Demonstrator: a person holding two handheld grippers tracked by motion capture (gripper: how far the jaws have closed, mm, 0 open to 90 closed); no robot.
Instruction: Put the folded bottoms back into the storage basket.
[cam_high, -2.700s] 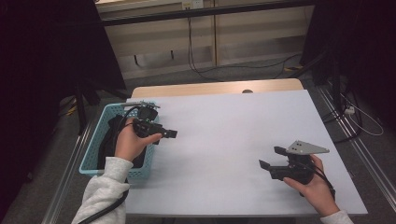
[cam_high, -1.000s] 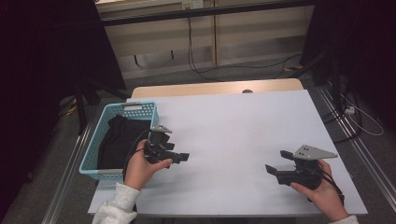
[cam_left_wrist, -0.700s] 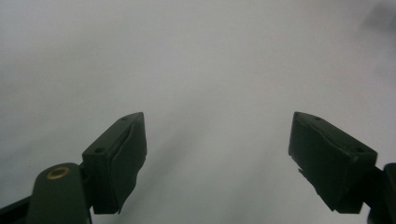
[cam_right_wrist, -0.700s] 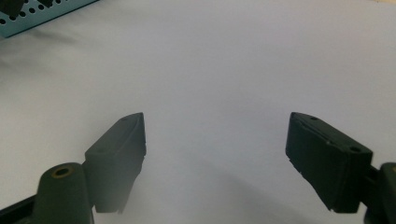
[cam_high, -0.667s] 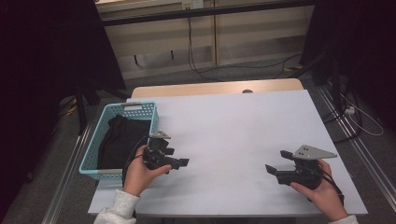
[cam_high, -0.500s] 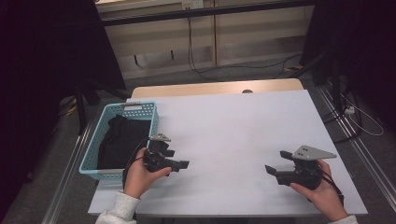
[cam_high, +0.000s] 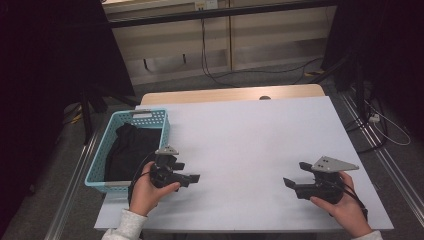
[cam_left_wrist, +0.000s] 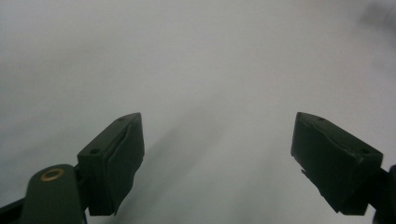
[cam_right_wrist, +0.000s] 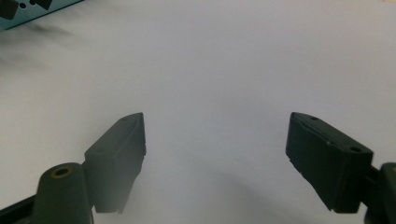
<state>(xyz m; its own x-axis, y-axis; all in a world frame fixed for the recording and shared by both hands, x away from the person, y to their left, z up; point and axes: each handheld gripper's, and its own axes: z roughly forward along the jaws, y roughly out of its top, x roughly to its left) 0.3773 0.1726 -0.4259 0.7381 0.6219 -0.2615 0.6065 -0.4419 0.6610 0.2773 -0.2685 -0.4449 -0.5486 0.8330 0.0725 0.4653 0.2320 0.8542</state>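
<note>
**High view: two empty tools over a bare white surface**

High view gives us a smooth, matte white surface (cam_high: 250, 145), rectangular, with a pale wooden strip along its far edge. At its left edge sits a turquoise plastic basket (cam_high: 150, 118), walls pierced in a lattice of small holes, and inside it a soft, crumpled black cloth (cam_high: 127, 150), lying loose in folds.

The left tool (cam_high: 192, 177) is black, blocky hard plastic, with a small grey three-cornered plate on top, gripped in the left hand (cam_high: 147, 192) just beside the basket's near corner. It points to the right across the surface, and the cloth lies in the basket behind it, untouched. In the left gripper view its two wedge-shaped jaws stand wide, their pads dull and rubbery, only blank white sheet between them.

Over at the near right, the right tool (cam_high: 291, 183) rests in the right hand (cam_high: 345, 210), a larger grey triangular plate on top. Right gripper view: jaws wide apart, nothing between them, and a sliver of turquoise lattice in the top left corner.
</note>
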